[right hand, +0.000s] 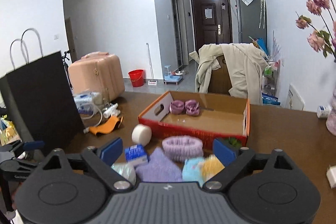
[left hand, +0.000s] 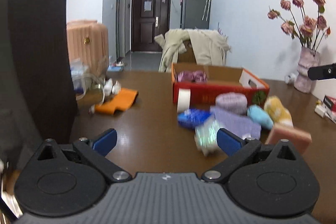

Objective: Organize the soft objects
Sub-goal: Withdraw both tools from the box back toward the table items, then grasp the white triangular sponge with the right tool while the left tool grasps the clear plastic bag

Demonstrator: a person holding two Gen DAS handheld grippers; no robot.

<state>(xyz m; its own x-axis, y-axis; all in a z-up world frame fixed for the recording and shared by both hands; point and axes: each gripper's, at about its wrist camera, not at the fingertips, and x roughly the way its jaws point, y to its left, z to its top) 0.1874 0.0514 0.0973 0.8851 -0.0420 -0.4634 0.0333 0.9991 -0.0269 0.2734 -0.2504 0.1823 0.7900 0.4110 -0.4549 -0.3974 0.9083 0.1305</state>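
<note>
A red cardboard box (left hand: 212, 93) (right hand: 189, 131) sits on the brown table and holds two purple soft items (left hand: 192, 76) (right hand: 184, 106). In front of it lies a pile: a lilac headband (left hand: 231, 102) (right hand: 182, 147), a lilac cloth (left hand: 237, 123) (right hand: 159, 167), a light blue soft item (left hand: 259, 117) (right hand: 192, 168), a yellow one (left hand: 277, 111) (right hand: 212, 167), a pink sponge (left hand: 289, 138), a blue pack (left hand: 192, 118) (right hand: 135, 153) and a shiny roll (left hand: 205, 136) (right hand: 124, 171). My left gripper (left hand: 167, 140) is open and empty, left of the pile. My right gripper (right hand: 168, 149) is open above the pile.
A black paper bag (left hand: 33, 60) (right hand: 42, 98) stands at the left. An orange cloth (left hand: 117, 102) (right hand: 105, 125) and clutter lie beside it. A white tape roll (left hand: 183, 99) (right hand: 141, 133) leans by the box. A vase of flowers (left hand: 305, 68) stands at the right.
</note>
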